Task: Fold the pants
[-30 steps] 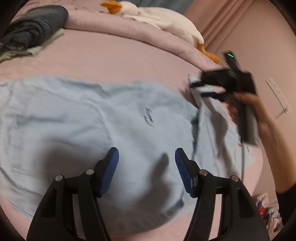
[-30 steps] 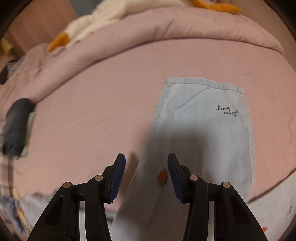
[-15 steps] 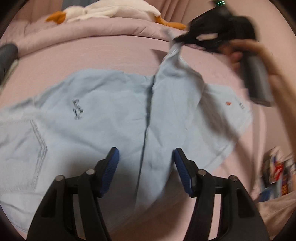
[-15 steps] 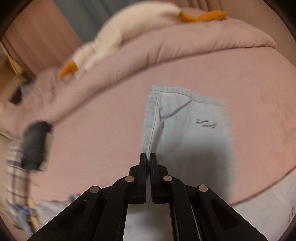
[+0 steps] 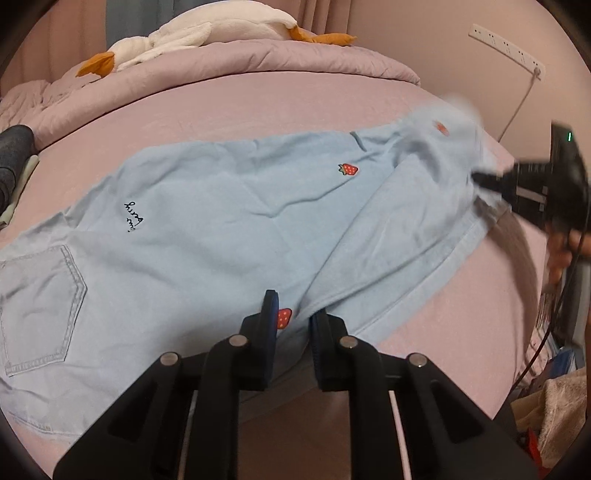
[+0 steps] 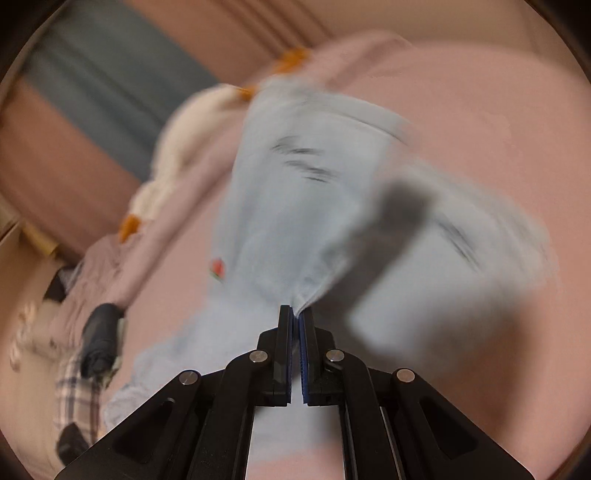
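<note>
Pants: the light blue pants lie spread across the pink bed, with little red strawberries and dark writing on them. A back pocket shows at the left of the left view.
Left tool: the left tool sits low over the near edge of the pants. Its two fingers have just been closing. A small gap is left between them, with blue cloth and one strawberry in it. I cannot tell if the pads press the cloth.
Right tool: the right tool is pressed together and pinches an edge of the pants. The cloth hangs up from the bed there. The right view is very blurry.
Hand: a hand holds the right tool at the right edge of the left view.
Other things: a white toy goose lies on the pink quilt at the far end. Dark folded clothes sit at the left.
</note>
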Available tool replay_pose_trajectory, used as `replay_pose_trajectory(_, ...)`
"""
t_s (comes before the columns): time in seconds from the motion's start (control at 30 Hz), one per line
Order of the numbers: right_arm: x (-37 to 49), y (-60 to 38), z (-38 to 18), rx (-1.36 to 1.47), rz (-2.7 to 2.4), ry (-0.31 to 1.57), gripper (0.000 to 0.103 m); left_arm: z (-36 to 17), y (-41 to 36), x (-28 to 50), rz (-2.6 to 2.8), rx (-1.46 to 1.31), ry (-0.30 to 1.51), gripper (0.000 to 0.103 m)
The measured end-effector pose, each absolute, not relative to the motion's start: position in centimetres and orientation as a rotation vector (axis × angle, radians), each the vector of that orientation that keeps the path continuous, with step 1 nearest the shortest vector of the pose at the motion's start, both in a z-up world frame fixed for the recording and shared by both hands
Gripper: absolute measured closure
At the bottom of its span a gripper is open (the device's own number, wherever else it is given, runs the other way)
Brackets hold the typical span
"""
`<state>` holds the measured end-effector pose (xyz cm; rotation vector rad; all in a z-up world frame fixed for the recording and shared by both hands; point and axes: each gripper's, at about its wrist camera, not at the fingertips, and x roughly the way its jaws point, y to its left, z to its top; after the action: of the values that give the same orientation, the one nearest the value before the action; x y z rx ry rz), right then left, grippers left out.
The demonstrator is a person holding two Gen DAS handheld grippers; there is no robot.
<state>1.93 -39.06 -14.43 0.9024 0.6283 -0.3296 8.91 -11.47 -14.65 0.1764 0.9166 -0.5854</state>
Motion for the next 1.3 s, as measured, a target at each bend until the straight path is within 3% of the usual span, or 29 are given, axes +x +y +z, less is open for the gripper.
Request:
replay_pose_trajectory(0.17, -0.8, -40.8, -16.6, 1.084, -0.314, 0.564, 0.096, -14.7, -12.0, 9.2, -0.563, 0.193, 0.929, 0.084)
replay_pose_trajectory(0.3, -1.6, -42.0, -16.1, 1.152, -0.346, 0.469, 0.062, -14.5, -12.0, 9.2, -0.553, 0.197, 0.936, 0.083)
replay_pose_trajectory(0.37, -1.2, -43.0, -15.6, 1.147, -0.378, 0.457, 0.059, -14.4, -12.3, 9.5, -0.545, 0.198, 0.94, 0.083)
replay_pose_trajectory(0.53, -0.1, -44.5, -15.7, 1.091, -0.439, 0.477, 0.059, -14.3, -12.2, 9.8, -0.527, 0.172, 0.951, 0.083)
replay_pose_trajectory(0.57, 0.1, -44.7, -15.8, 1.093, -0.431, 0.467, 0.063, -14.3, -12.2, 9.9, -0.525, 0.168, 0.955, 0.083)
replay_pose_trajectory(0.63, 0.1, -44.8, -15.8, 1.09, -0.437, 0.467, 0.089, -14.3, -12.3, 9.9, -0.525, 0.174, 0.957, 0.083)
replay_pose_trajectory(0.7, -0.1, -44.9, -14.8, 1.046, -0.439, 0.462, 0.098, -14.1, -12.6, 9.6, -0.532, 0.2, 0.949, 0.085)
replay_pose_trajectory(0.93, -2.6, -44.3, -10.2, 0.775, -0.504, 0.447, 0.099, -13.9, -15.2, 7.1, -0.584, 0.341, 0.876, 0.086)
replay_pose_trajectory(1.1, -2.5, -46.7, -15.7, 0.922, -0.523, 0.612, 0.099, -15.0, -15.1, 7.2, -0.582, 0.347, 0.909, 0.087)
replay_pose_trajectory(1.3, -3.9, -47.7, -16.4, 0.982, -0.473, 0.542, 0.099, -14.8, -14.7, 7.8, -0.595, 0.297, 0.937, 0.086)
